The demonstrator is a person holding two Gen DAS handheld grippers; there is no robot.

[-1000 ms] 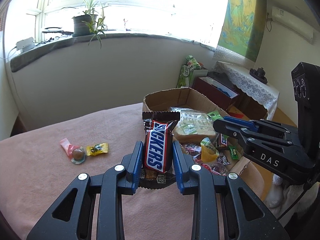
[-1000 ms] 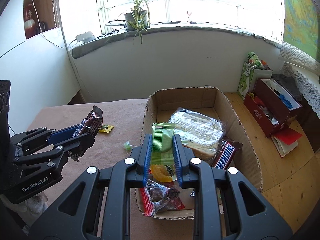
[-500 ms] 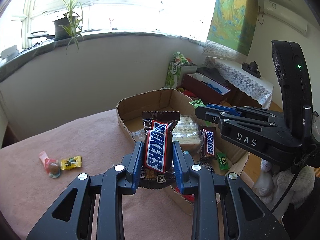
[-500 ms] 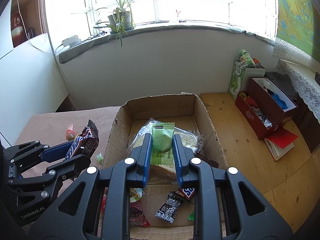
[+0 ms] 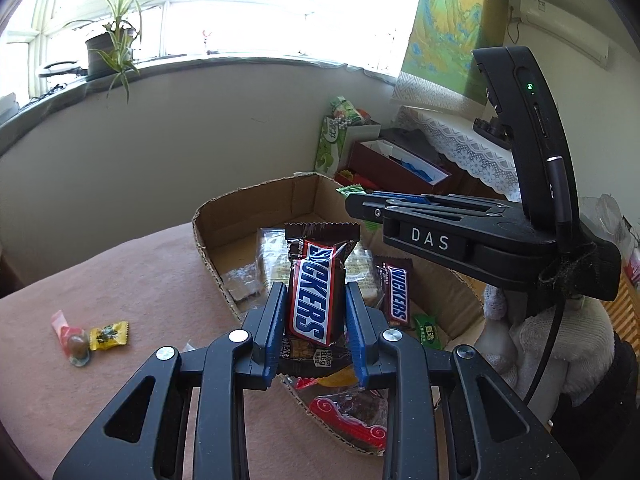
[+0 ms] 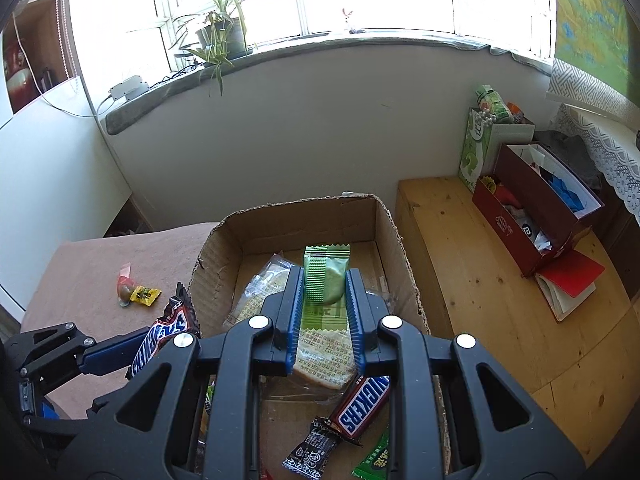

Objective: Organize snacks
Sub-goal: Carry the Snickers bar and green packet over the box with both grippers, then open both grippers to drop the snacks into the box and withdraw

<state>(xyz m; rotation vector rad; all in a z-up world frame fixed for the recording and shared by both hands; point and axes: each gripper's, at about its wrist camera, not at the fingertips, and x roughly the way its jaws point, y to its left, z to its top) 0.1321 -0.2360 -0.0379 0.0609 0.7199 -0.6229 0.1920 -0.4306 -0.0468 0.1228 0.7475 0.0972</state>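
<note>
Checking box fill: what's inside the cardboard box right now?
In the cardboard box: clear-wrapped cracker pack, Snickers bar, small black packet, green sachet. The near floor is covered by both grippers; nothing more can be told there.

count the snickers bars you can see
2: one Snickers bar is clamped in the left tool, one Snickers bar lies in the cardboard box. More may hide under other snacks.

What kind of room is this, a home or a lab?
Most likely a lived-in home room: a potted spider plant on the stone windowsill, a white lace-edged cloth over furniture, and a yellow-green landscape wall hanging.
</note>
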